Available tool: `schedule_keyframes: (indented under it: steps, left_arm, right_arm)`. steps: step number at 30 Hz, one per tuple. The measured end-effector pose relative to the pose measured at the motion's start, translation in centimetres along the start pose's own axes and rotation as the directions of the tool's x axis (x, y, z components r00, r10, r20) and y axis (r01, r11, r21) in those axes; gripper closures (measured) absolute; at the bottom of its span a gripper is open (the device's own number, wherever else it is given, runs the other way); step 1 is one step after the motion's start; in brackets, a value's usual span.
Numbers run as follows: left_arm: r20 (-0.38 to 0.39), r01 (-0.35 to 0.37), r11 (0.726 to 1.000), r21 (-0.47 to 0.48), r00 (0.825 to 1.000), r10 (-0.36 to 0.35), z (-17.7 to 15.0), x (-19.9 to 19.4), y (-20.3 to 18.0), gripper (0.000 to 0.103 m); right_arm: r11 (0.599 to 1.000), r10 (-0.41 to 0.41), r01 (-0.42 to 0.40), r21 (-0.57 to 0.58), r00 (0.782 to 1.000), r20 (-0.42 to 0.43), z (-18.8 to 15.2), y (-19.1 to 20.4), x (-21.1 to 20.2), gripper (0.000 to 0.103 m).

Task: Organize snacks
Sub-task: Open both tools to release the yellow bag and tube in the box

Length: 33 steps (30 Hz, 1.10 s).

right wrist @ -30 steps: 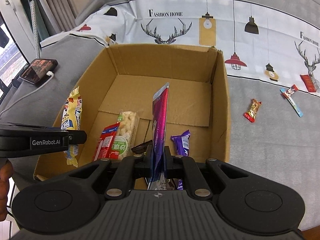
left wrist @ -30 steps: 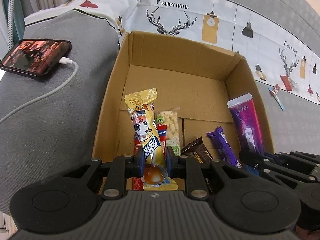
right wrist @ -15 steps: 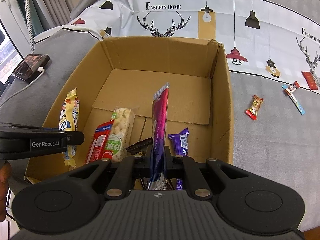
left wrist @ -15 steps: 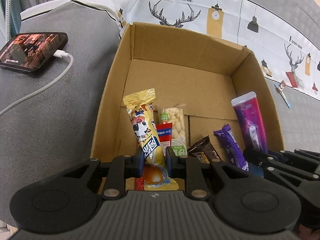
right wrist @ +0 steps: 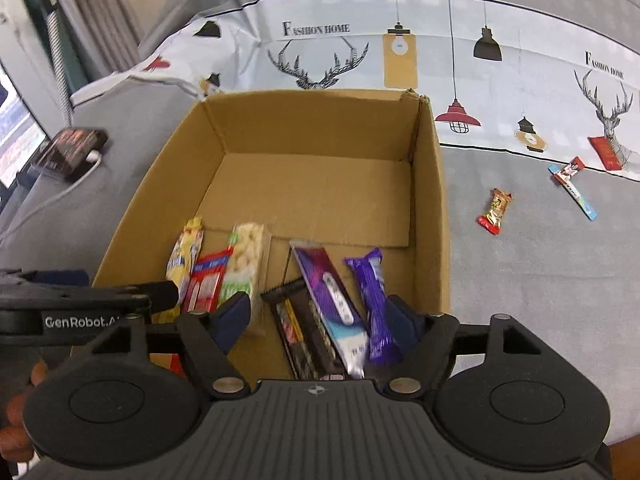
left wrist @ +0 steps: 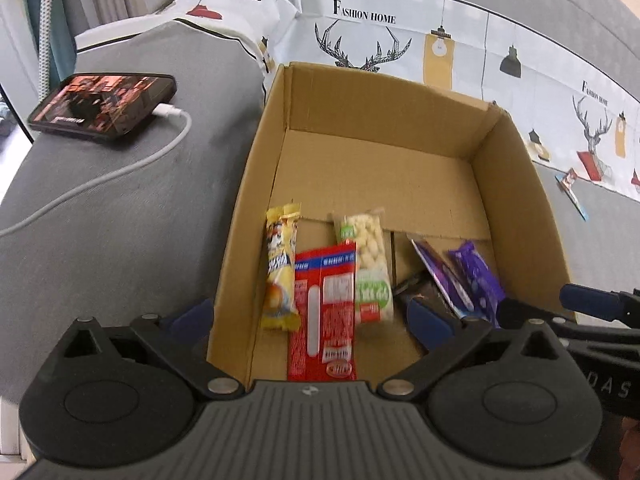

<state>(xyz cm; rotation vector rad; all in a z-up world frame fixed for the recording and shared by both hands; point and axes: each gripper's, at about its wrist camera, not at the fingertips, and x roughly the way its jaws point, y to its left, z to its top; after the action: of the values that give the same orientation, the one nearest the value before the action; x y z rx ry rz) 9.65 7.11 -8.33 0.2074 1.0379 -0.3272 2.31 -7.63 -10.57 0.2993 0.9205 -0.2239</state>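
1. The cardboard box is the largest thing, plain brown and open-topped. It lies straight ahead of both grippers, with its near end under their fingers and its far half bare.
2. The left gripper has just been opening; its jaws are spread wide with nothing pinched. One blue-padded finger hangs outside the box's left wall, the other over the packets.
3. The right gripper has also just been opening; its jaws are apart and press on nothing, with packets lying below the gap.
4. The red packet with white panels lies flat between the left fingers.
5. The magenta-and-purple pouch, silver at its near end, lies flat between the right fingers, partly over a dark brown bar.
6. The clear bag of pale puffs with a green label lies just right of the red packet.
7. The yellow wrapper lies just left of the red packet, near the box wall.
8. The purple bar lies beside the pouch, towards the right finger.
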Motion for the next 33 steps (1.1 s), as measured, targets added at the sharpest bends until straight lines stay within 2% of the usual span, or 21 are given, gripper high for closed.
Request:
schedule_keyframes:
  steps: [6,17,33]
  left_arm:
    - [0.017,-0.015,1.000,0.020,1.000,0.015,-2.5,-2.8,-0.5,0.000]
    - [0.079,-0.013,1.000,0.017,0.997,0.011,-6.5,-9.0,-1.2,0.000]
    - [0.179,-0.040,0.999,0.030,0.983,0.034,-10.3,-15.0,-2.3,0.000]
  right_arm:
    - [1.000,-0.017,0.017,-0.026,1.000,0.001,-2.0,0.8,-2.9,0.017]
    - [0.999,-0.027,0.030,-0.037,0.997,0.078,-6.0,1.2,-9.4,0.010]
    - [1.000,-0.001,0.006,-0.025,0.976,0.216,-10.0,1.6,-15.8,0.006]
